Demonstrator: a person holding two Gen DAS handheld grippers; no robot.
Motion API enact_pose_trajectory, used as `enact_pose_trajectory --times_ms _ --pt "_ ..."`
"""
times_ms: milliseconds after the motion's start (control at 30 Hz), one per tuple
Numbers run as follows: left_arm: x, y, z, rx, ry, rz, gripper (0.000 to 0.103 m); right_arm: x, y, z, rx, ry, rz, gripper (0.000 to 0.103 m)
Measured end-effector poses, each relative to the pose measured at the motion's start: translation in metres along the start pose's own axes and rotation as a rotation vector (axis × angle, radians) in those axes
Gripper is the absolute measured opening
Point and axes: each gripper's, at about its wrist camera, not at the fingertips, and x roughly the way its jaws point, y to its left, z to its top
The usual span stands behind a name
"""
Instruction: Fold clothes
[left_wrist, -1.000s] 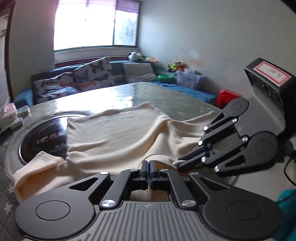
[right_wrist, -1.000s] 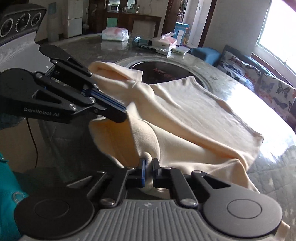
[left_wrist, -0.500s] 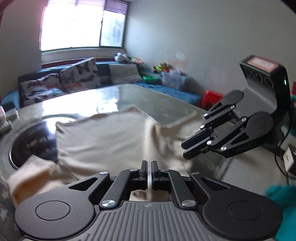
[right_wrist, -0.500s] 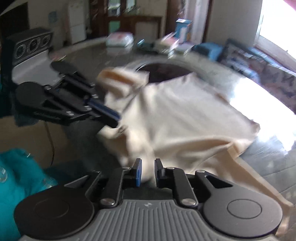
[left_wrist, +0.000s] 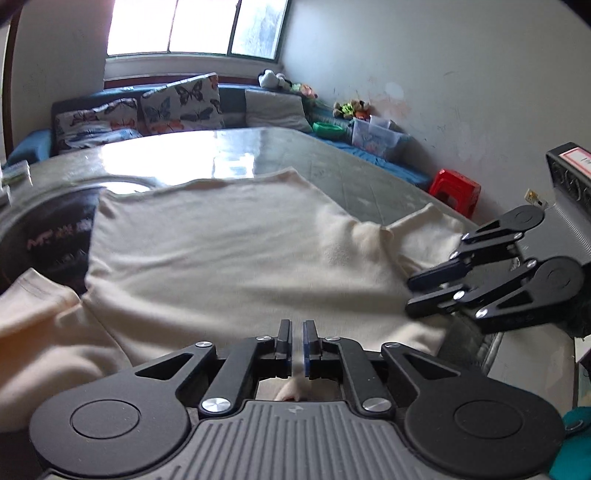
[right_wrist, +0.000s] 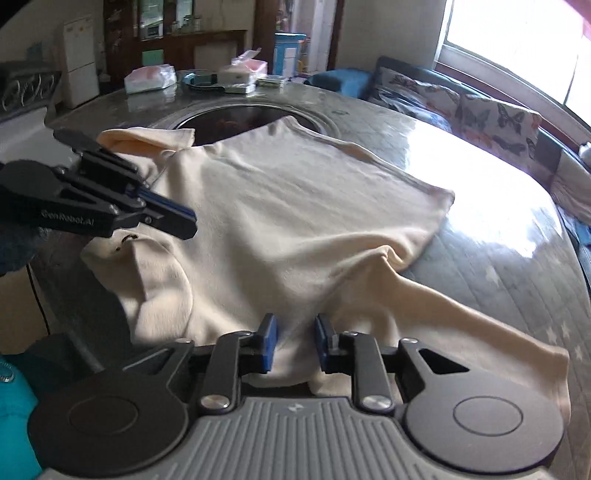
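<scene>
The round, glossy desk (right_wrist: 480, 206) carries the cream shirt (left_wrist: 229, 236), which lies spread across its near half, body flat and hem toward the window. One sleeve (right_wrist: 472, 332) trails out over the star-patterned mat at the right wrist's side; the other sleeve (left_wrist: 33, 306) bunches beside the dark inset hob (left_wrist: 48, 236), whose rim the shirt's far corner overlaps. Behind the desk runs a blue sofa (left_wrist: 236, 99) with butterfly cushions (left_wrist: 181, 103), and a red stool (left_wrist: 454, 188) stands by the wall. At the desk's far edge in the right wrist view sit tissue packs (right_wrist: 149, 77) and small boxes (right_wrist: 236, 75), well apart from the shirt.

The left gripper (left_wrist: 294, 345) hovers over the shirt's near edge, its jaws parted by a narrow gap with cloth visible beneath but nothing pinched. The right gripper (right_wrist: 293, 343) sits over the fabric near the sleeve's root, jaws clearly apart, holding nothing. Each gripper shows in the other's view, off to the side above the shirt's edge.

A second ago both sets of jaws were clamped on the shirt's near edge, lifting it into a raised fold; half a second ago they were just starting to part. Now the cloth has dropped and lies flatter and wider on the desk, and the right jaws have opened further than the left.
</scene>
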Motion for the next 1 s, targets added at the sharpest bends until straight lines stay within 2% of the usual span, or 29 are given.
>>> enact_pose_trajectory --times_ms 167,233,333,467,533,633,700,767,833,867,1000 --pt "0.002 -0.010 -0.002 0.034 -0.001 -0.002 0.013 -0.017 -0.016 -0.012 0.087 -0.011 -0.002 0.027" --pt "0.002 -0.011 -0.002 0.033 0.000 -0.003 0.015 -0.027 -0.028 -0.014 0.138 -0.039 -0.032 0.028" --pt "0.003 -0.010 0.000 0.024 0.001 -0.006 0.016 -0.037 -0.057 -0.021 0.219 -0.072 -0.147 0.030" --pt "0.003 -0.012 0.000 0.023 0.002 -0.004 0.018 -0.043 -0.106 -0.037 0.348 -0.088 -0.347 0.033" --pt "0.003 -0.013 0.000 0.028 0.001 -0.003 0.023 -0.042 -0.128 -0.045 0.403 -0.086 -0.428 0.039" --pt "0.003 -0.016 -0.001 0.027 -0.001 -0.002 0.026 -0.035 -0.154 -0.056 0.472 -0.064 -0.481 0.042" --pt "0.003 -0.017 -0.001 0.026 0.000 0.001 0.028 -0.030 -0.168 -0.064 0.522 -0.053 -0.479 0.042" --pt "0.004 -0.018 0.000 0.028 0.001 0.004 0.034 -0.027 -0.172 -0.069 0.548 -0.051 -0.460 0.038" --pt "0.004 -0.018 0.000 0.035 0.003 0.008 0.036 -0.027 -0.170 -0.070 0.521 -0.059 -0.455 0.015" --pt "0.004 -0.019 0.000 0.037 0.003 0.008 0.036 -0.026 -0.167 -0.068 0.497 -0.052 -0.477 0.008" --pt "0.005 -0.021 -0.001 0.045 0.004 0.006 0.041 -0.029 -0.163 -0.066 0.451 -0.050 -0.597 0.008"
